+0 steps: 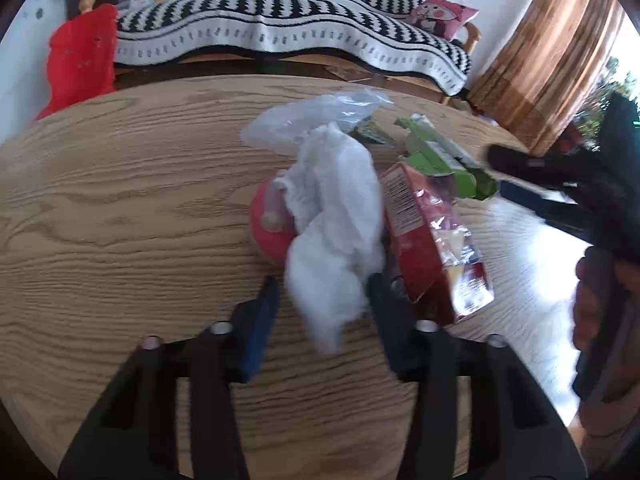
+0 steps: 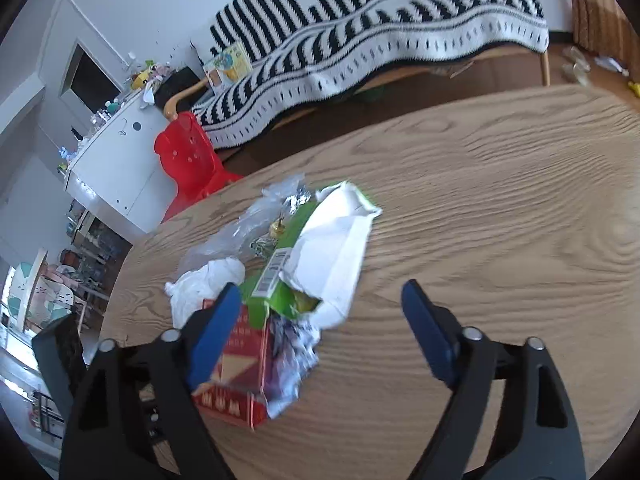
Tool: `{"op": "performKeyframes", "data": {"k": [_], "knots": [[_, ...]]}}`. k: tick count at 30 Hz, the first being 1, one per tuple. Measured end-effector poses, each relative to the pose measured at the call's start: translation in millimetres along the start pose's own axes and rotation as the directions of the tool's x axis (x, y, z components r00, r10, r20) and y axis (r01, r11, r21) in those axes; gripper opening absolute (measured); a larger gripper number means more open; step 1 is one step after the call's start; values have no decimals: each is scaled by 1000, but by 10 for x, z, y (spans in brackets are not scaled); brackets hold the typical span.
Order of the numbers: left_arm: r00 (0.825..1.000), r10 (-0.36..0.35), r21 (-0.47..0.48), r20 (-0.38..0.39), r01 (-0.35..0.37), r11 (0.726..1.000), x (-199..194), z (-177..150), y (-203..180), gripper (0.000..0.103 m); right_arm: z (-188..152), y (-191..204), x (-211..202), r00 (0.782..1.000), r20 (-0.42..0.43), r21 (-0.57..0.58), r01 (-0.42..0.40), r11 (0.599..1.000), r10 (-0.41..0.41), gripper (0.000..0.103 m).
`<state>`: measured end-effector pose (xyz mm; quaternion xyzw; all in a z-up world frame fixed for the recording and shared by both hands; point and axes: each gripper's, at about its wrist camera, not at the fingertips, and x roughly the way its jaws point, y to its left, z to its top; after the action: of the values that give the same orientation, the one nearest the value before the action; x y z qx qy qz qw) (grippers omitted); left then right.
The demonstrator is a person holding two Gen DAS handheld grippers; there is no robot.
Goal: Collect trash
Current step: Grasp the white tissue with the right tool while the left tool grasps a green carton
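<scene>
A heap of trash lies on the round wooden table (image 1: 120, 200). It holds a crumpled white tissue (image 1: 332, 220) (image 2: 200, 284), a clear plastic bag (image 1: 312, 116) (image 2: 232, 236), a torn green-and-white carton (image 1: 440, 156) (image 2: 328, 248), a red box with foil wrapper (image 1: 424, 240) (image 2: 236, 360) and a red round object (image 1: 268, 232) under the tissue. My left gripper (image 1: 324, 292) straddles the tissue's near end; a sliver of table shows beside its left pad. My right gripper (image 2: 320, 290) (image 1: 506, 176) stands wide, the carton's near end between its fingers, its left finger over the red box.
Beyond the table stands a bench with a black-and-white striped blanket (image 1: 280, 20) (image 2: 360, 52), a red plastic chair (image 1: 80, 56) (image 2: 192, 160) and a white cabinet (image 2: 116, 160). A hand (image 1: 592, 300) holds the right gripper at the table's right edge. A brown curtain (image 1: 552, 60) hangs at right.
</scene>
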<state>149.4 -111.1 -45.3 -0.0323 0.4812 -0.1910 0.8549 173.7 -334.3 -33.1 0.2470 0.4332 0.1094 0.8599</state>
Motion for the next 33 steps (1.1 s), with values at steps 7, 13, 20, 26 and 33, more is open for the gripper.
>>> {"op": "performKeyframes", "data": {"k": [7,13,20,26,33], "knots": [[995,-29,-27,95,31,999,-190,62,62,2,19,-70,93,998,47,38,-32,999,30,6],[990,-65,-40,121,70,997,-301,63,65,1,-33,-79,-156,993,114,13,-10,1000,8,5],[981,-64,-31,184,71,997,-502,68,15,1,-108,-18,-490,985,169,-41,32,999,-24,5],[973,-42,-53,225,55,997,-653,77,147,1,-227,-31,-706,978,203,-64,63,996,-49,5],[968,-21,-42,249,32,999,-790,44,136,1,-306,-94,-846,974,221,-32,65,997,-57,5]]}}
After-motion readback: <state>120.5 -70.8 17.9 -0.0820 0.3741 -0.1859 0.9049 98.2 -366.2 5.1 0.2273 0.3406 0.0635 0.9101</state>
